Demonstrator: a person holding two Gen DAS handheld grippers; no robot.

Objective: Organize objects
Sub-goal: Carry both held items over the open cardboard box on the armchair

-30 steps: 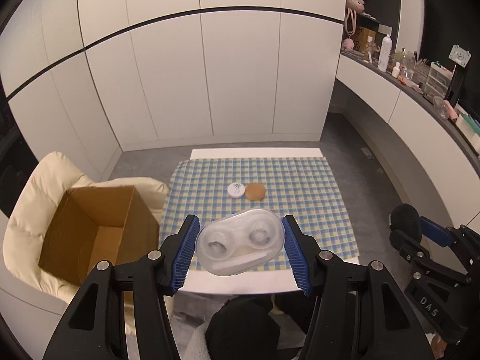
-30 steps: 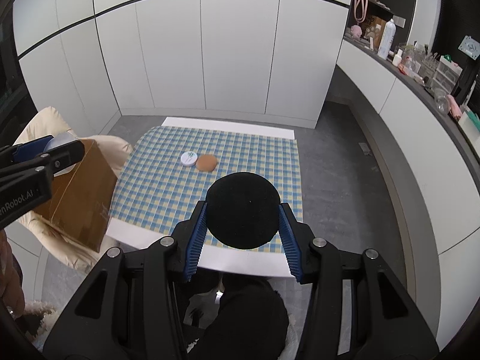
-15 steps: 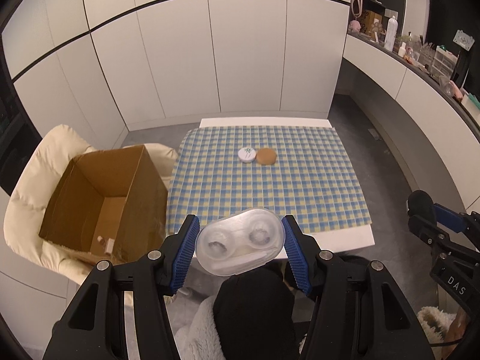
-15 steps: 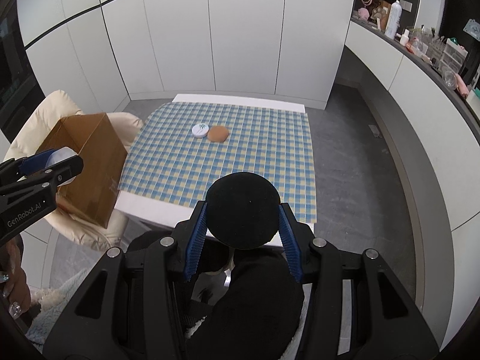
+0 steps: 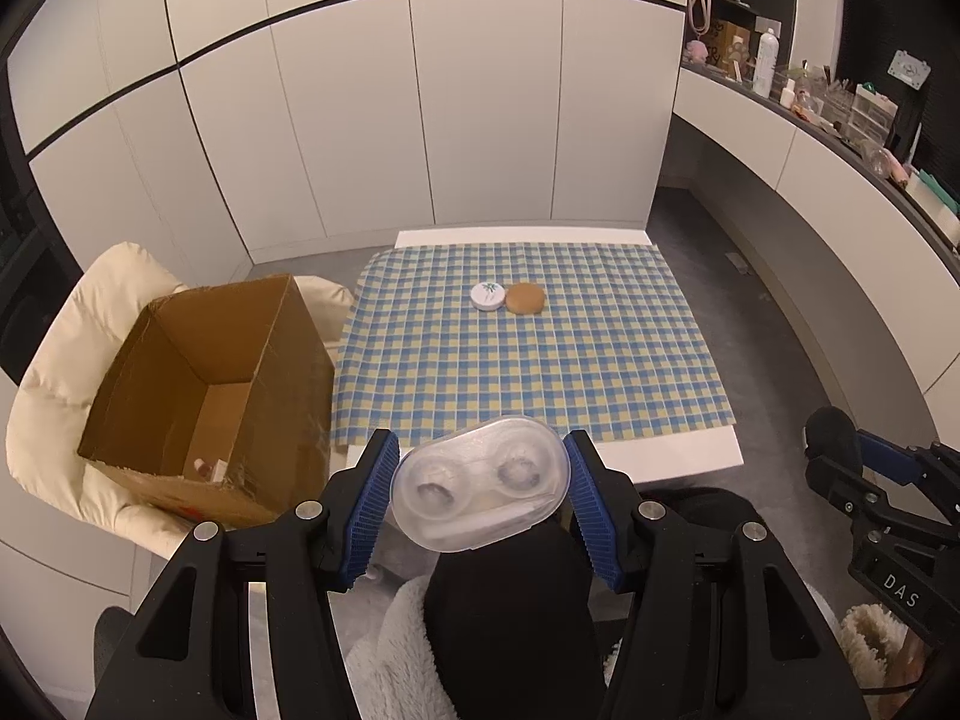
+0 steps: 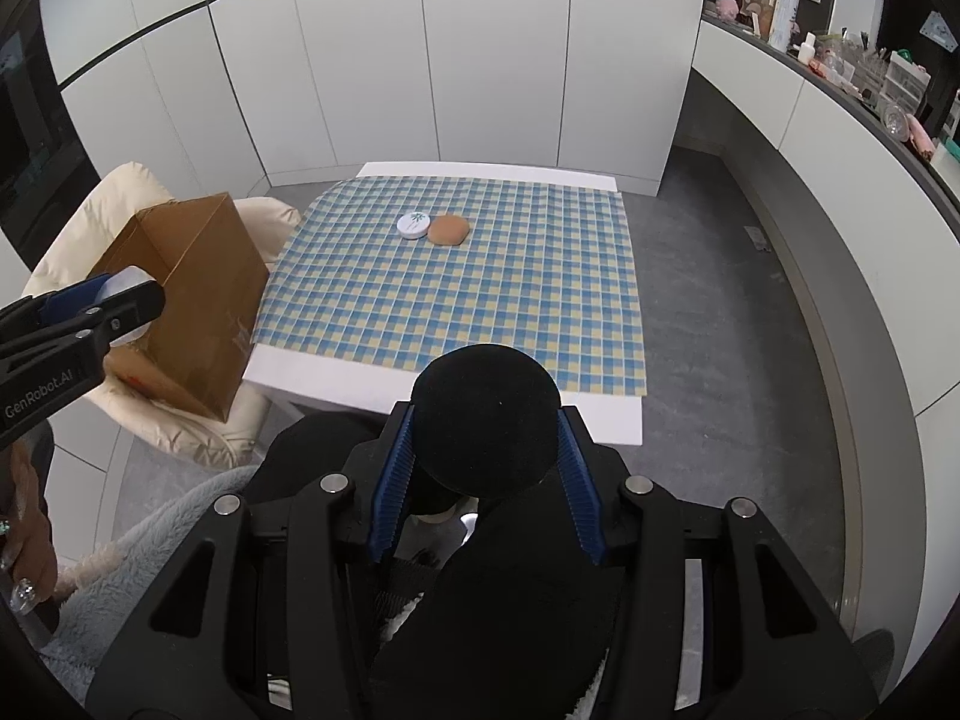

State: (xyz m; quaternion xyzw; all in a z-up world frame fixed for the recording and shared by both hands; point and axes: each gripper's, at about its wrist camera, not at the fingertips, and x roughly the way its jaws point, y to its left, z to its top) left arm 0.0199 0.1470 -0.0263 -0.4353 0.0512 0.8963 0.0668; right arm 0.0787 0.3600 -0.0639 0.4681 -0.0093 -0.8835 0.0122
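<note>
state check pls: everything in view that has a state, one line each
left gripper: jaws shut on clear case
clear case: lid closed, held off the table
right gripper: jaws shut on black disc
black disc: held off the table
cardboard box: open, flaps up, small items at bottom
white tin: lid on, on the checked cloth
tan puff: flat, touching the tin

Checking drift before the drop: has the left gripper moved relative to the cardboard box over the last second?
Yes. The left gripper, shut on the clear case, has pulled back from the table; the cardboard box now sits higher and nearer centre in the left wrist view.
</note>
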